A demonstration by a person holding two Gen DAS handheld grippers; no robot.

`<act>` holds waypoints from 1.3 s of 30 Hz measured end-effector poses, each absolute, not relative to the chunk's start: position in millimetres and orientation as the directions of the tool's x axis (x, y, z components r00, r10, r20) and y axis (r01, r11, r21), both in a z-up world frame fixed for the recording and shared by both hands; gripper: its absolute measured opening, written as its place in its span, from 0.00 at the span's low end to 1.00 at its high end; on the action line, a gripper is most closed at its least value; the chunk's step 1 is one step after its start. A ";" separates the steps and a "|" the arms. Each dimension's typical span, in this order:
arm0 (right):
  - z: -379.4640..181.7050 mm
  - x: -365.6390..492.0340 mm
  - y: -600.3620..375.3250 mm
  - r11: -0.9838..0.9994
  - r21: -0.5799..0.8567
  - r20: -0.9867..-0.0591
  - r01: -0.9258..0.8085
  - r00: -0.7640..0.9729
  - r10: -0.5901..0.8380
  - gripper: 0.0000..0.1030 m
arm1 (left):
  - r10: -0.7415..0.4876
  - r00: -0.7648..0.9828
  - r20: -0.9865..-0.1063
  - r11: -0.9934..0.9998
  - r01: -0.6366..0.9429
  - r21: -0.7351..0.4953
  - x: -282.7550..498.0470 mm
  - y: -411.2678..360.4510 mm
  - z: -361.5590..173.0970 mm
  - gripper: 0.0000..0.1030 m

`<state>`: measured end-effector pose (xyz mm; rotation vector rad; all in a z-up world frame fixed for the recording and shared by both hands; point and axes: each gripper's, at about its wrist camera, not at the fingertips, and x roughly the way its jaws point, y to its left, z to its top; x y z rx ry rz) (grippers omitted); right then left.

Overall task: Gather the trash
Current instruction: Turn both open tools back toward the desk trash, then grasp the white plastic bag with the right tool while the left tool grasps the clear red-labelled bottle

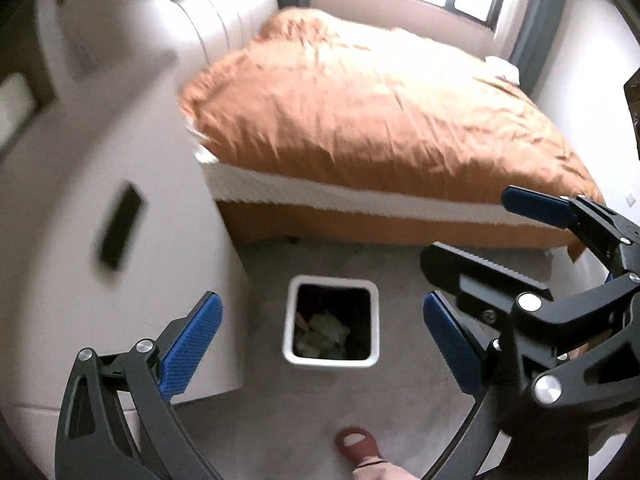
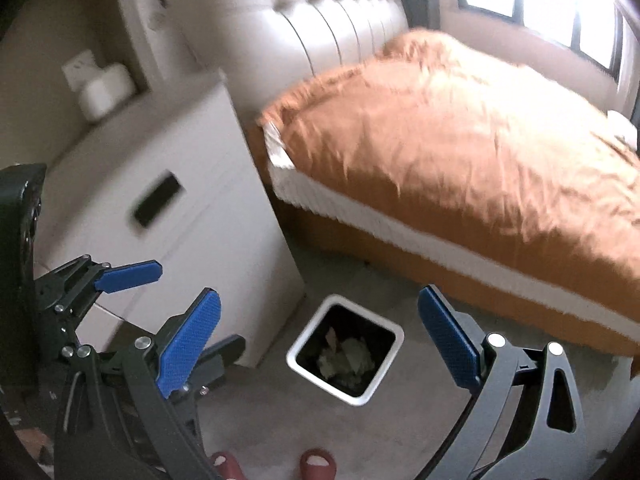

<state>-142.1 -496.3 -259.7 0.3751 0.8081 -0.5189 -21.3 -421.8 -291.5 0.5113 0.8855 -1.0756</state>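
Bedspread [image 1: 380, 120] looks like satiny orange cloth, shiny where the window light hits and pretty wrinkly. Under it there's a white ribbed or quilted mattress edge [image 1: 320, 196]. Headboard [image 2: 320, 12] reads as tufted off-white leather or faux leather, smooth with a soft sheen. Nightstand [image 2: 200, 208] is smooth matt white. Trash bin [image 1: 332, 360] has a white plastic-looking rim, dark inside, with crumpled paper [image 1: 324, 332] in it. Floor [image 1: 280, 420] is matt grey. Left tool [image 1: 320, 344] has blue textured pads on matt black arms with shiny metal rivets; right tool [image 2: 320, 340] is the same.
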 end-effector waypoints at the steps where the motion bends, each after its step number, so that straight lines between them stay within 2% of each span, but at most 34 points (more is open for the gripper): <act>1: -244.7 -140.5 -487.0 0.821 0.130 -0.749 0.555 0.598 -0.286 0.95 | -0.536 0.208 -0.818 0.417 0.908 -0.042 -21.1 -415.2 -283.4 0.95; 8: -183.3 -116.7 -428.2 0.891 0.136 -0.675 0.434 0.698 -0.238 0.95 | -0.537 0.331 -0.776 0.548 0.836 -0.022 -1.0 -338.0 -218.3 0.95; 20: -125.8 -23.5 -294.0 0.980 0.174 -0.595 0.097 0.803 0.026 0.95 | -0.370 0.567 -0.736 0.790 0.608 0.072 47.0 -178.9 -160.1 0.95; 30: -125.3 39.7 -201.5 0.987 0.156 -0.611 -0.050 0.780 0.136 0.95 | -0.203 0.653 -0.729 0.916 0.390 0.094 97.4 -38.8 -155.1 0.95; 39: -155.7 81.3 -160.0 0.992 0.121 -0.674 -0.022 0.732 0.099 0.96 | -0.207 0.650 -0.732 0.900 0.420 0.119 162.5 13.8 -173.8 0.95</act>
